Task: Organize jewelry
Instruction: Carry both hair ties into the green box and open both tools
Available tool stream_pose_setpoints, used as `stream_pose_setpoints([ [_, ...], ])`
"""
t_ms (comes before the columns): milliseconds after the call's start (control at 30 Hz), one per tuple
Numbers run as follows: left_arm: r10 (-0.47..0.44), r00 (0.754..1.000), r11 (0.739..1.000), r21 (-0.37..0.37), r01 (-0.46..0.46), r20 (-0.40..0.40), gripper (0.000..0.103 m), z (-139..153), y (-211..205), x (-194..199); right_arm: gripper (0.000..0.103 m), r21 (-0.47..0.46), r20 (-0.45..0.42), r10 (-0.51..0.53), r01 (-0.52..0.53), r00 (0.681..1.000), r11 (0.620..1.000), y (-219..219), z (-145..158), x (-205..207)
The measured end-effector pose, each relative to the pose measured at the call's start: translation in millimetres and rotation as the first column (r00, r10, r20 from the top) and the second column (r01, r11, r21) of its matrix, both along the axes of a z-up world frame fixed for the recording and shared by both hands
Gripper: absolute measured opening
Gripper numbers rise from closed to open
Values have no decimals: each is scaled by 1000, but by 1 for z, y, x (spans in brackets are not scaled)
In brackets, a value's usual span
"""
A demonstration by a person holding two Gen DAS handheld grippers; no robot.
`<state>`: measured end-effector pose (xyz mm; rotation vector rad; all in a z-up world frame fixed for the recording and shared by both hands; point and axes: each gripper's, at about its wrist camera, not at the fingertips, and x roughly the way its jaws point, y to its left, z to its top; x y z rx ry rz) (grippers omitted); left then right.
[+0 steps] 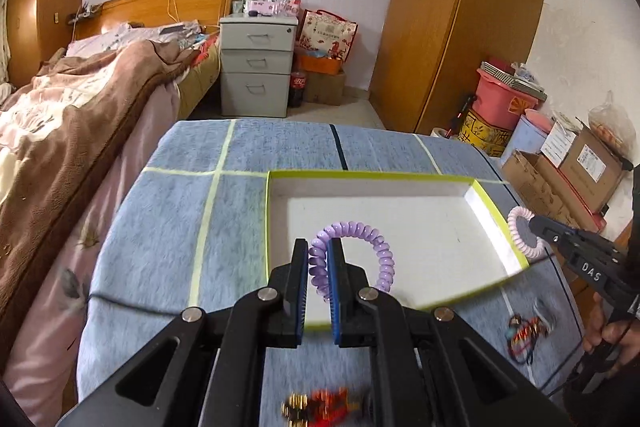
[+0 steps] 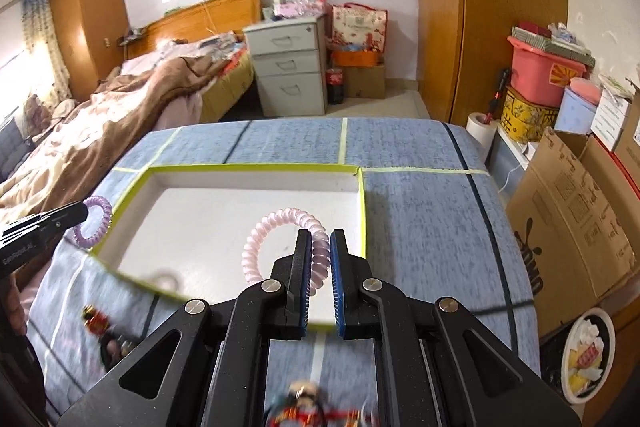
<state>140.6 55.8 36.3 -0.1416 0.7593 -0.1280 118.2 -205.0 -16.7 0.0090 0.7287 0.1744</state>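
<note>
My left gripper (image 1: pixel 318 245) is shut on a purple coiled bracelet (image 1: pixel 380 251) and holds it above the near left part of a white tray with a yellow-green rim (image 1: pixel 267 219). My right gripper (image 2: pixel 320 237) is shut on a pink coiled bracelet (image 2: pixel 256 247) over the tray's (image 2: pixel 362 211) near right part. Each view shows the other gripper at its side: the right one (image 1: pixel 534 223) with the pink bracelet (image 1: pixel 516 227), the left one (image 2: pixel 82 211) with the purple bracelet (image 2: pixel 96 223). Nothing lies on the tray's white floor.
The tray sits on a blue checked cloth (image 1: pixel 168 239) over a table. Blurred red and gold jewelry lies near the front edge (image 1: pixel 320 407) (image 2: pixel 312 407), with more pieces at the sides (image 1: pixel 528 335) (image 2: pixel 96 319). A bed (image 1: pixel 80 115), a drawer unit (image 1: pixel 256 67) and boxes (image 2: pixel 568 211) surround it.
</note>
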Motion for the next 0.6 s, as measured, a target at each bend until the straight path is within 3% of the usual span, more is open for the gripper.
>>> stream_pose_setpoints([
  [333, -5, 998, 1000, 2, 5, -65, 10, -21, -3, 49, 10, -38, -67, -25, 23, 997, 999, 4, -24, 58],
  [600, -9, 992, 1000, -13, 7, -124, 10, -37, -6, 73, 10, -58, -99, -24, 18, 995, 998, 8, -34, 75],
])
